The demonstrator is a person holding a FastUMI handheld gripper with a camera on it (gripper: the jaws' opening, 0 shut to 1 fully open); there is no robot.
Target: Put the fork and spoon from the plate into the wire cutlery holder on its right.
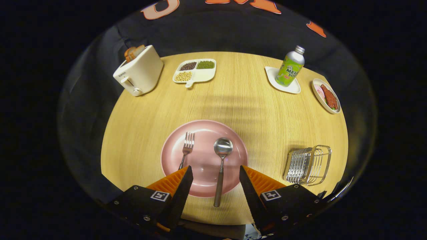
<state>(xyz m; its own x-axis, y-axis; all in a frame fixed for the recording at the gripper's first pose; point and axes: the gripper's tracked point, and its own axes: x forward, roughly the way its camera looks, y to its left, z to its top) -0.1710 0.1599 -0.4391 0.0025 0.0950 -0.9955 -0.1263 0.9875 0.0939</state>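
You are working over a round wooden table (233, 100) with dark cloth hanging behind it. Your gripper (216, 171) is hovering above the near edge of the table with its fingers (181, 185) spread wide and gripping nothing. A pink plate (203, 160) is lying just ahead of the fingers, its near rim sitting between them. The fork (186, 150) is resting on the plate's left half, tines pointing away from you, its handle running down behind the left fingertip. The spoon (221, 166) is lying beside it toward the middle, bowl facing up and away from you, its handle sticking out over the plate's near rim and ending in the gap between the fingers. The wire holder (308, 165) is standing to the right of the plate, apart from it, just beyond the right finger. Across the far side you are seeing a toaster (140, 71) with bread in it, a divided dish (195, 70) of beans, a bottle (291, 66) standing on a small white tray (293, 87), and a dish of food (327, 96).
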